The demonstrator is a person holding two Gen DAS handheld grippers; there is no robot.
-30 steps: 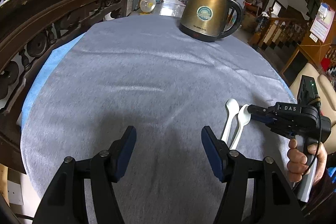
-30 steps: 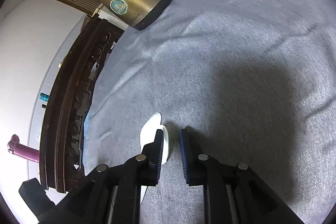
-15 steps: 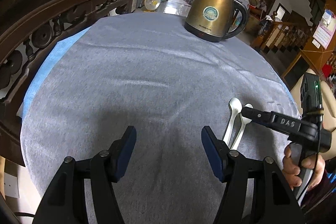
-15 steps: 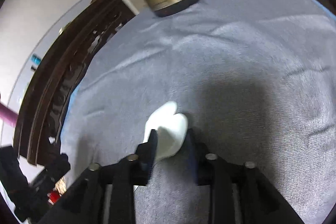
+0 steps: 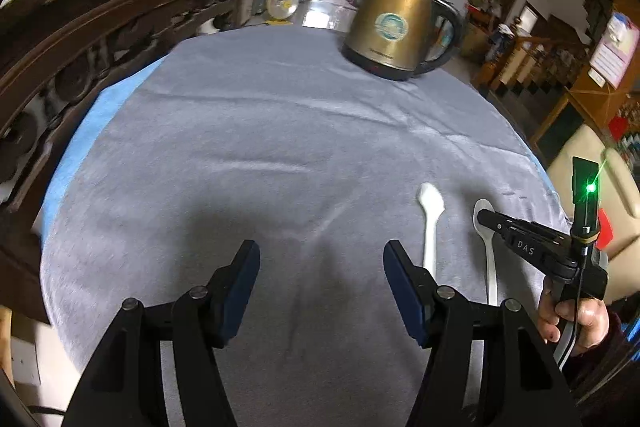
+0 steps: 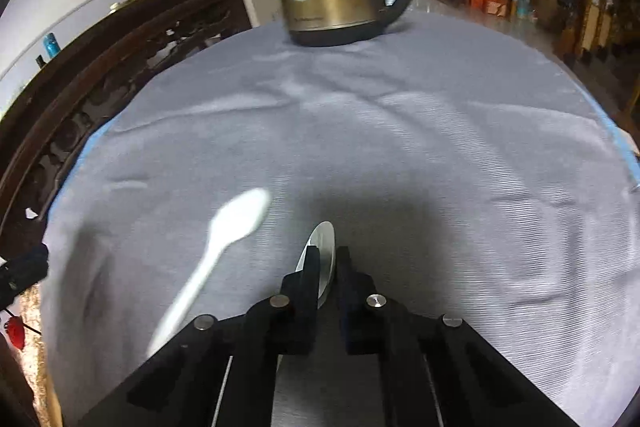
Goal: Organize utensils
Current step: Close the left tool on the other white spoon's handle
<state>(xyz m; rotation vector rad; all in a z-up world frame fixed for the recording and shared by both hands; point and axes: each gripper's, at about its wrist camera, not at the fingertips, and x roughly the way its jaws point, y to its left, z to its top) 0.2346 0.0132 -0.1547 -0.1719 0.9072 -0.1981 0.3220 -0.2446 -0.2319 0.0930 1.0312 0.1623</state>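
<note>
Dark carved wooden railing (image 5: 80,39) is seen along the left edge of the round worktop (image 5: 240,155), which is covered in grey cloth. The left tongs (image 5: 320,275) are held apart above bare cloth, with nothing between them. A brass-coloured electric kettle (image 5: 396,35) stands at the far side. A white plastic spoon (image 5: 431,211) lies flat, just left of a second white plastic spoon (image 6: 322,259), which is clamped edge-on at its bowl by the right tongs (image 6: 326,263), gripped by a hand (image 5: 576,319).

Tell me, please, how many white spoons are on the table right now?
2. One spoon lies free on the grey cloth; the other spoon is beside it, its bowl between the shut right gripper's fingers. None seems hidden.
</note>
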